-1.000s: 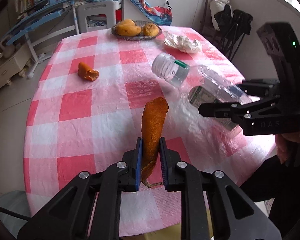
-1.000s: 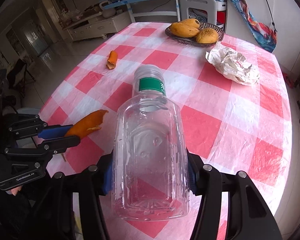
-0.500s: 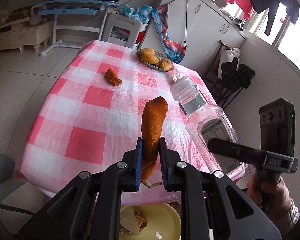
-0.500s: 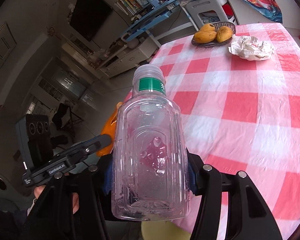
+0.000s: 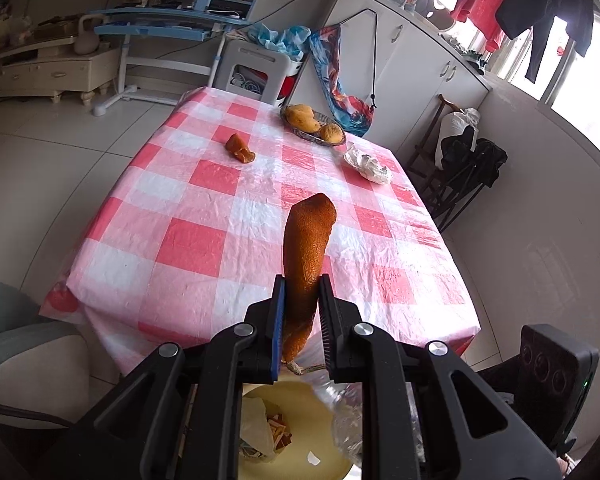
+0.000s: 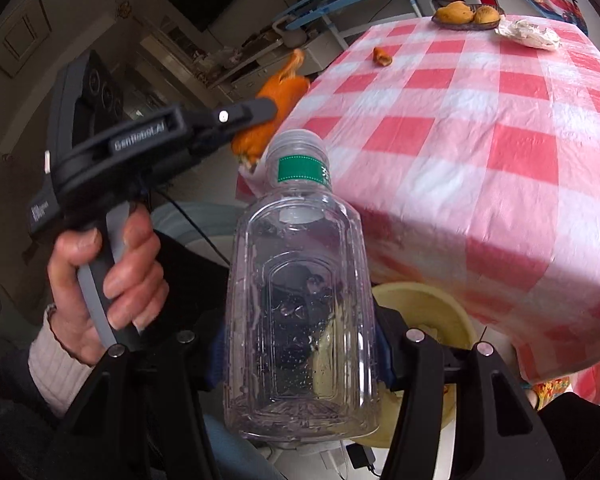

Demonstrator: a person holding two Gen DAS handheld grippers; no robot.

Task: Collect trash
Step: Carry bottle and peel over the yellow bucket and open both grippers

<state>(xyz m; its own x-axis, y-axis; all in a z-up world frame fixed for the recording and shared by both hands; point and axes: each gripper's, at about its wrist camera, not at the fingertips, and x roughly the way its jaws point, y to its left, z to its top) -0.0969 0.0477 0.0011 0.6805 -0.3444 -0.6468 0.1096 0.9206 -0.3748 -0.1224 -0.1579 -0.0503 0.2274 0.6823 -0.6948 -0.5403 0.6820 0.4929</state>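
Observation:
My left gripper (image 5: 301,300) is shut on a long orange peel (image 5: 306,252) that stands up between its pads, held off the near edge of the checked table (image 5: 204,240). From the right wrist view the same left gripper (image 6: 256,114) shows side-on with the orange peel (image 6: 274,100) in it. My right gripper (image 6: 300,344) is shut on a clear empty plastic bottle (image 6: 300,300) with a green label, cap end forward. A yellow bin (image 5: 300,412) sits below both grippers, with some scraps inside. On the table lie a small peel piece (image 5: 239,148) and a crumpled paper (image 5: 368,162).
A dish of fruit (image 5: 314,122) stands at the table's far end. A grey seat (image 5: 24,352) is at the lower left. A folded chair (image 5: 460,176) leans to the right of the table. A person's hand (image 6: 100,276) grips the left handle.
Both grippers have drawn back off the table towards me, each keeping its load. They now hang past the near edge with the yellow bin under them.

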